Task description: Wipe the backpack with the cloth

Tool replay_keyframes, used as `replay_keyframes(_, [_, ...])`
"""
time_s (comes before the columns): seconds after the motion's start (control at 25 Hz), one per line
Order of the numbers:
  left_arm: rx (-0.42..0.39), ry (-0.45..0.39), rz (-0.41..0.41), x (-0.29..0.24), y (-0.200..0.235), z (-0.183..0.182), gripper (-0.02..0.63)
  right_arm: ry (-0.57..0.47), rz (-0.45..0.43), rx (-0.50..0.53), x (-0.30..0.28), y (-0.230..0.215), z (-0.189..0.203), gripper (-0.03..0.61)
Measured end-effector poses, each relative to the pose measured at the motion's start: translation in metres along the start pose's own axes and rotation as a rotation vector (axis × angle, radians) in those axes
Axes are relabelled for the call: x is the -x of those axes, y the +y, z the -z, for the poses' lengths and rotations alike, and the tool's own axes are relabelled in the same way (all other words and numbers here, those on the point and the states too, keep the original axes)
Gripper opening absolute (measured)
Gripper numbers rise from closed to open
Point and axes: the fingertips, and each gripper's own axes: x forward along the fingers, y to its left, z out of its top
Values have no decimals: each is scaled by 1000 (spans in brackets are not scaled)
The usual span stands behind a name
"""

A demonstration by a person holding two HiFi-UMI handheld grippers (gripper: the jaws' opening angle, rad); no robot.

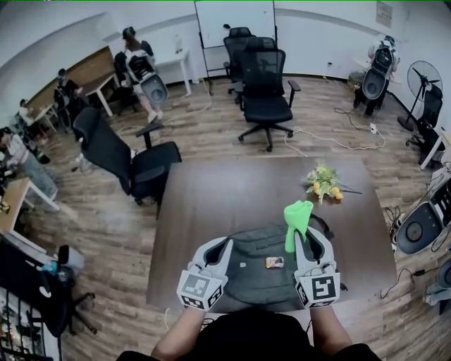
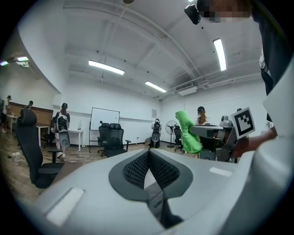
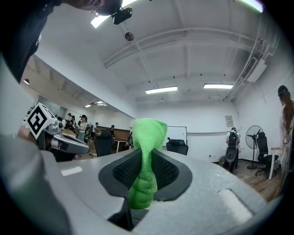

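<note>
— Closest to the body, over the near edge of the tabletop (image 1: 232, 190): left hand-held gripper (image 1: 220, 245). State?

— Closed, black pads meeting at the tips, nothing between them. Pointing away from the body, over the left part of the backpack (image 1: 257, 275).

— And the right hand-held gripper (image 1: 305, 243)?

— Level with the left one, clamped on the cloth (image 1: 297, 220). Bright green, squeezed into a narrow roll between the pads, sticking out past the jaw tips and flaring at the free end. Held up over the right side of the backpack.

— Backpack itself?

— Dark grey, lying flat at the near edge of the tabletop, under and between both hand-held grippers. Small orange-and-white tag (image 1: 274, 262) on its upper face, just left of the right hand-held gripper.

— Further out on the tabletop?

— Brown surface, then flowers (image 1: 323, 182), yellow with green leaves, lying near the far right corner, well apart from the backpack.

— Beyond the tabletop?

— Wooden floor with cables trailing across it. Black chair (image 1: 121, 158) just off the left edge, two more black chairs (image 1: 264, 84) past the far edge. Against the far wall, a whiteboard (image 1: 235, 21). Off to the far right, a fan (image 1: 425, 76). People (image 1: 141, 67) standing and sitting along the left side, one more at the far right.
</note>
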Motion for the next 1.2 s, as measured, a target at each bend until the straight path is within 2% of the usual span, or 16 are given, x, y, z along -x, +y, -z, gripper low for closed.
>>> replay_keyframes(0.44, [0, -21, -28, 6, 2, 2, 18, 8, 4, 20, -4, 2, 2, 67])
replay_keyframes(0.68, [-15, -68, -4, 6, -9, -7, 18, 41, 4, 26, -7, 0, 9, 67])
replay_keyframes(1.2, [-21, -41, -11, 3, -12, 5, 18, 58, -4, 42, -8, 0, 13, 67])
